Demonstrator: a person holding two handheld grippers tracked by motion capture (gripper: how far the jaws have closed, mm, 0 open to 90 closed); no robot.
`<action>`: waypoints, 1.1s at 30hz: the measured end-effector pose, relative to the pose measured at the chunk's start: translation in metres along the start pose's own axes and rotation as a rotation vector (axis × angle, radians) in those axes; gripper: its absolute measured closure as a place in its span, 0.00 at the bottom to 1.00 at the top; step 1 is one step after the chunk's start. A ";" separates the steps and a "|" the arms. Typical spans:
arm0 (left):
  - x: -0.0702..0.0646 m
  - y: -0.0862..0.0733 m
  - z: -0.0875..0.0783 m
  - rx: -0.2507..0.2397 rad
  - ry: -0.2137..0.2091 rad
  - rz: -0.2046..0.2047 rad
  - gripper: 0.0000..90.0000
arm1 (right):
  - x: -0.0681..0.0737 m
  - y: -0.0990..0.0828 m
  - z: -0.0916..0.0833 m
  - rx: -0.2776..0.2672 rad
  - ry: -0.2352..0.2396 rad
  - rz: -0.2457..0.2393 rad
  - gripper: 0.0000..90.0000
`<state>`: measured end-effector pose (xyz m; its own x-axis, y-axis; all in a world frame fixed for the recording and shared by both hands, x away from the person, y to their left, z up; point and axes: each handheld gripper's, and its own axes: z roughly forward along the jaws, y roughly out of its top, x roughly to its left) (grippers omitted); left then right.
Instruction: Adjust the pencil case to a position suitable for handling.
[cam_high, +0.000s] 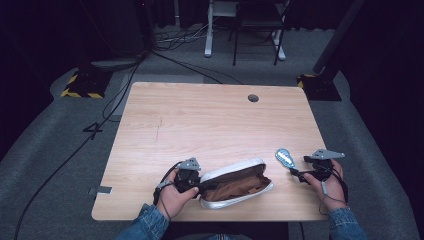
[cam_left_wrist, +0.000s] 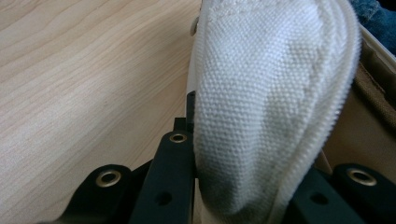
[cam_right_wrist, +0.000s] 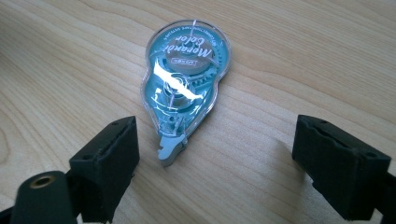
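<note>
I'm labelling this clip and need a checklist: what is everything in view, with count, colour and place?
white fabric pencil pouch with brown lining: one, white outside, brown inside, lying unzipped at the table's near edge.
teal clear-plastic correction tape dispenser: one, teal, flat on the table right of the pouch, just ahead of the right claw.
light wooden table: one, pale wood, centre, with a round hole near its far edge.
metal-legged furniture: white and dark legs, on the grey floor beyond the table.
black cables: several, on the floor at left.
left claw: black, shut on the pouch's left end.
right claw: black, open, facing the dispenser.
</note>
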<state>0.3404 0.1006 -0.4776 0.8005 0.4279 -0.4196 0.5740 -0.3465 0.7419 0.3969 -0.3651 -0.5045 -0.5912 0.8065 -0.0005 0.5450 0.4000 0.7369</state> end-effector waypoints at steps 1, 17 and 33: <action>0.001 0.000 0.000 -0.001 -0.002 -0.003 0.92 | 0.000 0.000 0.000 0.000 0.000 0.000 0.17; 0.009 -0.005 0.005 -0.004 0.006 -0.024 0.77 | 0.000 0.000 0.000 0.002 0.003 -0.003 0.17; -0.002 0.007 -0.006 -0.111 0.099 0.099 0.28 | 0.000 0.000 0.000 0.001 0.003 -0.003 0.17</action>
<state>0.3420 0.1025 -0.4690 0.8283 0.4781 -0.2919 0.4662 -0.2994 0.8325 0.3964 -0.3652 -0.5043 -0.5950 0.8038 -0.0006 0.5440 0.4032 0.7359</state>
